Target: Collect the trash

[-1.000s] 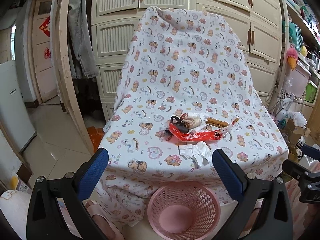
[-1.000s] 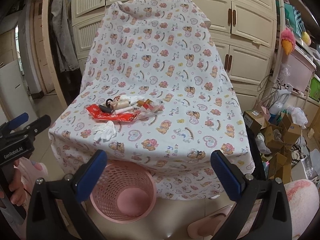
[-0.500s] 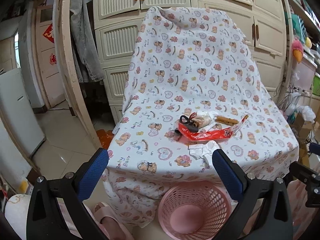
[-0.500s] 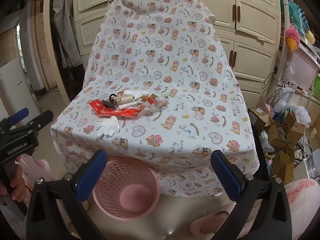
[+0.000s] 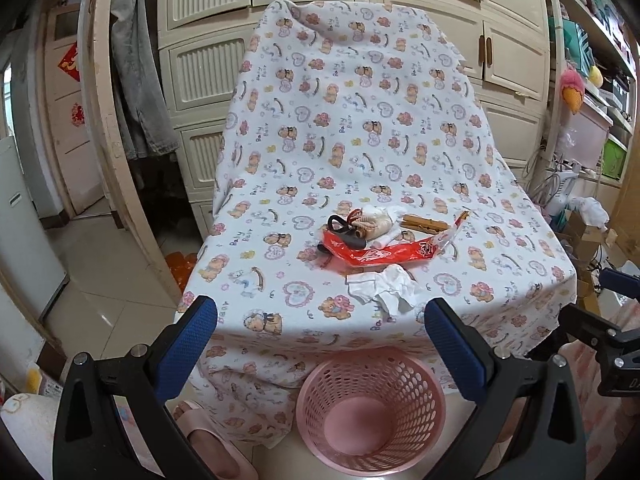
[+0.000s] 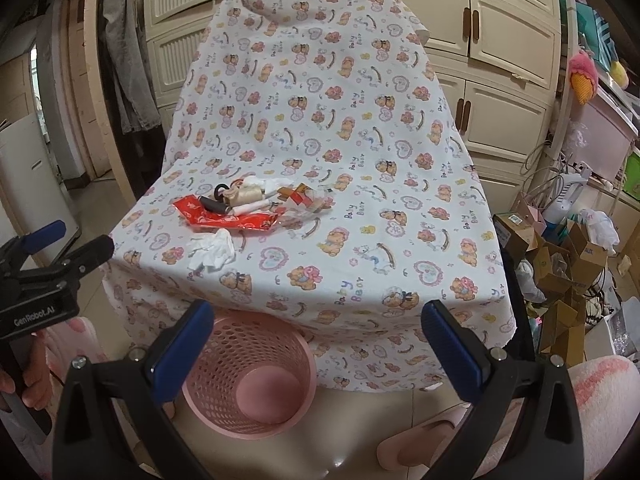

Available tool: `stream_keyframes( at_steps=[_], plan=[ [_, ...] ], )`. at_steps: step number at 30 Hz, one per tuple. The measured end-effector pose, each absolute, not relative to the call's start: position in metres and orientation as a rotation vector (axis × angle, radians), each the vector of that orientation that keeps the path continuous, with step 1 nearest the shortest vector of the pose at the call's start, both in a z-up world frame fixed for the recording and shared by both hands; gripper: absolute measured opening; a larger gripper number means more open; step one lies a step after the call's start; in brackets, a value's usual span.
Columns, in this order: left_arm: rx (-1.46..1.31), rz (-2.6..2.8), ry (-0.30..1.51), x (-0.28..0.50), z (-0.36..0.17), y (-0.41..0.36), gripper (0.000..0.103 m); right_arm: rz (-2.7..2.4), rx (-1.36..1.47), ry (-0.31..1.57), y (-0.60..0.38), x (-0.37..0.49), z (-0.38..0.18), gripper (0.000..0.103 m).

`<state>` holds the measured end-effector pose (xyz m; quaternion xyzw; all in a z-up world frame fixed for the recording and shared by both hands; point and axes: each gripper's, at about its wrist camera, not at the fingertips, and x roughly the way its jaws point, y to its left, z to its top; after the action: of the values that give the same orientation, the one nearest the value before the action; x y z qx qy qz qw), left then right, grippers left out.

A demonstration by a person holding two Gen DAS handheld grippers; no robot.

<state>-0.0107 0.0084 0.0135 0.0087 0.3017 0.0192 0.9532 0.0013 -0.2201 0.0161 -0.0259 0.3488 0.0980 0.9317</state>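
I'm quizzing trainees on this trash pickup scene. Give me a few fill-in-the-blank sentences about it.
1. The pink basket holds ____ trash so far.
2. The crumpled tissue lies on the ____ cloth.
3. The wrapper behind the tissue is ____.
4. Both the left claw and the right claw are ____.

Missing words: no; bear-print; red; open

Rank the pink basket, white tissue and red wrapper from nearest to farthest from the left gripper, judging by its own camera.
1. Pink basket, on the floor just beyond the left gripper.
2. White tissue, near the cloth's front edge.
3. Red wrapper, behind the tissue.
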Motion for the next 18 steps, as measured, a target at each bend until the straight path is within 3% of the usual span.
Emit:
stream_keyframes(
  at_steps=[5, 9, 14, 18],
  plan=[
    [0.005, 0.031, 0.641, -0.008, 0.012, 0.009, 0.102, 0.199, -0.054, 0.712, -0.22, 0.001, 0.016, 0.103],
    [0.004, -0.042, 0.732, 0.002, 0.0, 0.007, 0.074, 0.196, -0.047, 0.718, -0.222, 0.003, 0.016, 0.103],
    [-0.061, -0.123, 0.812, 0.014, -0.01, 0.005, 0.069, 0.216, -0.045, 0.74, -0.22, 0.006, 0.013, 0.089],
    [-0.175, -0.228, 0.923, 0.046, -0.015, 0.003, 0.067, 0.25, -0.058, 0.757, -0.214, 0.007, 0.009, 0.068]
  ],
)
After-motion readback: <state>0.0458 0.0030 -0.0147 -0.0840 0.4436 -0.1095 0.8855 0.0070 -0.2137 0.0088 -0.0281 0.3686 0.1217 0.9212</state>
